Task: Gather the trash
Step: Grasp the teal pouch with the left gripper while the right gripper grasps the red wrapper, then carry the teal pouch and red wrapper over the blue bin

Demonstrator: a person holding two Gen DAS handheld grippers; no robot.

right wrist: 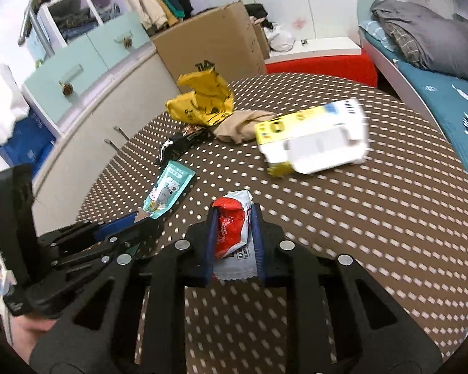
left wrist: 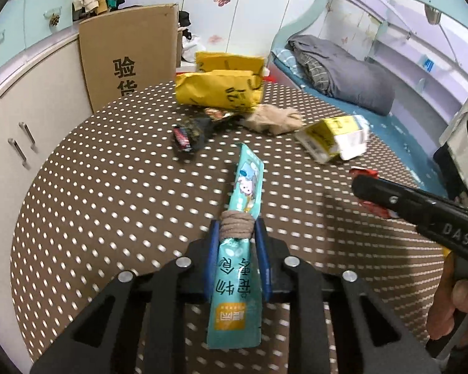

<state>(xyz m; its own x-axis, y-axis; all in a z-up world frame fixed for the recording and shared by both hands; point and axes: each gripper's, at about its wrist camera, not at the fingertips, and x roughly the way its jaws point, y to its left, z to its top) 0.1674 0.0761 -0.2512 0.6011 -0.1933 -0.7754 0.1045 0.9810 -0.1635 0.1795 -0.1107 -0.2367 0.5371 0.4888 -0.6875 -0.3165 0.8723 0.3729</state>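
A teal packet (left wrist: 246, 218) sits clamped between the left gripper (left wrist: 237, 233) fingers, poking out over the near edge of the dotted table (left wrist: 109, 187). Over on the right, the right gripper (right wrist: 232, 230) is squeezed tight on a red-and-white wrapper (right wrist: 232, 230), also above the near edge. Farther in: a yellow-and-white carton (right wrist: 312, 137) toward the right edge, a beige rag (left wrist: 273, 118), a dark wrapper (left wrist: 187, 135), and yellow bags (left wrist: 221, 88) at the far edge.

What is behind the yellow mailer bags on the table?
Behind the yellow mailer bags stands an upright cardboard box, with a red-and-white bench beside it. The floor there is hidden.
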